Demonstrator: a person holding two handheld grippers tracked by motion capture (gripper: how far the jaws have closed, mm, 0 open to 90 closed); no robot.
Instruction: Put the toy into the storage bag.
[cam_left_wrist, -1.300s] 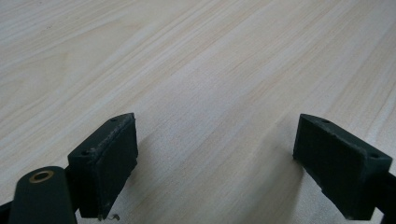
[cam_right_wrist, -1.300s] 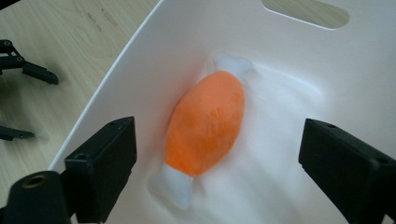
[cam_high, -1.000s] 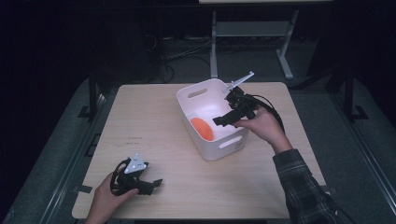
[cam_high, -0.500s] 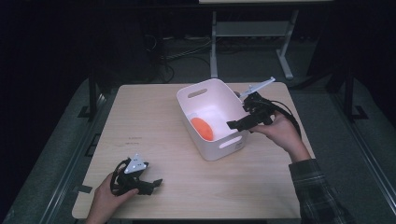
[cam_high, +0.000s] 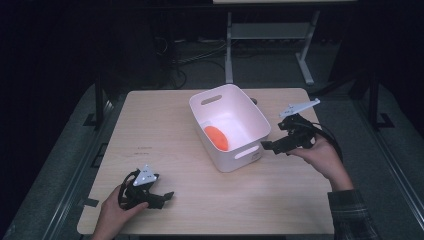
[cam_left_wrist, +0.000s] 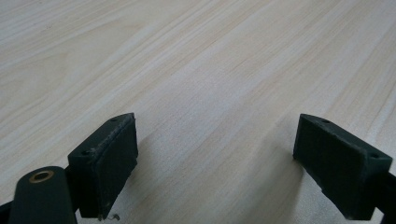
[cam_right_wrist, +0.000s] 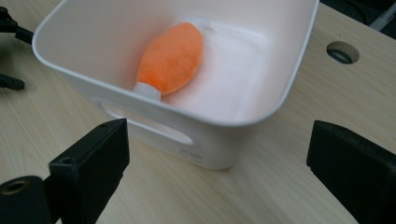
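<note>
Both tongs gape empty: right tongs (cam_high: 270, 146) beside bin (cam_high: 260, 119) holding orange pouch (cam_right_wrist: 171, 57), drop looks done; left tongs (cam_high: 161, 198) idle on desk (cam_high: 165, 125); next, probably retreat

left gripper (cam_high: 159, 197) low, jaws wide apart | right gripper (cam_high: 270, 146) raised (hand tilted), jaws spread

No lettering can be read anywhere; the white bin (cam_right_wrist: 205, 116) bears a small embossed mark below its handle slot, too faint and small to make out; the wooden table (cam_high: 150, 149) carries a short line of tiny dark print near its left side, illegible from the high view.
</note>
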